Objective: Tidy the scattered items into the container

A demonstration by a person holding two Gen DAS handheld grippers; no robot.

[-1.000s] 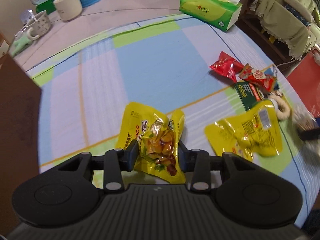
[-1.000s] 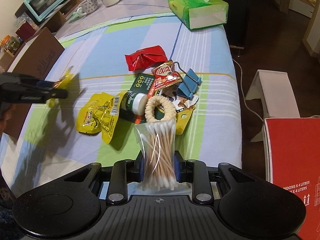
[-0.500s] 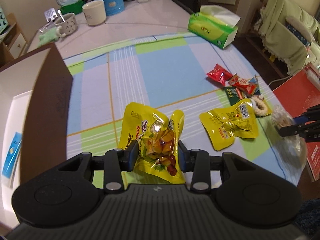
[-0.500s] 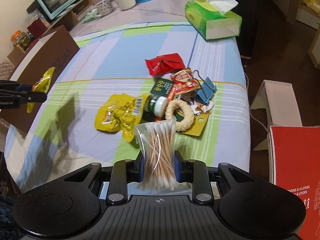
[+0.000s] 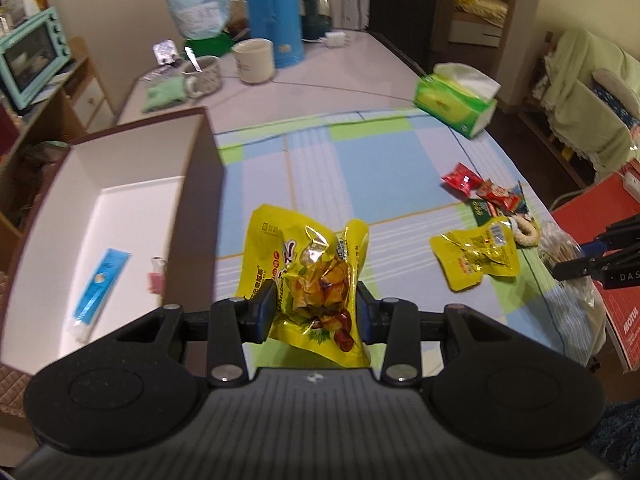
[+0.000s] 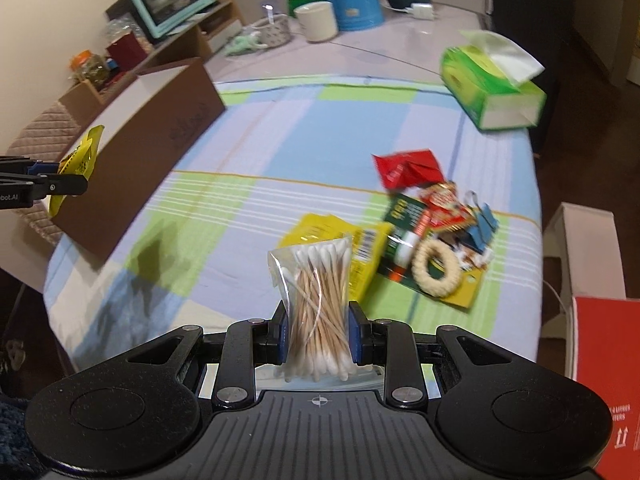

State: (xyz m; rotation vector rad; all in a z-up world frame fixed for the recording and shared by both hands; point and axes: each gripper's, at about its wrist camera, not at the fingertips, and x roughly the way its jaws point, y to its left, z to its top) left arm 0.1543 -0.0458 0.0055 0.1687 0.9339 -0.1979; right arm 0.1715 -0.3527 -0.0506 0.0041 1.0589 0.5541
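Presently the left gripper point(image 5: 316, 312) clamps a light, crinkly yellow snack pouch point(image 5: 312, 276) mid-body, the box point(image 5: 132, 184) to its left, while the right gripper point(image 6: 318, 334) pinches a soft swab bag point(image 6: 316, 280) at its waist above the bench point(image 6: 240, 216).

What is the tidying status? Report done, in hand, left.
Done: a blue packet and a pink clip lie in the box.
In hand: the left hand-held gripper grips a yellow snack bag; the right hand-held gripper grips a cotton swab bag.
Left: another yellow bag, red wrappers, a ring and more remain on the tablecloth.
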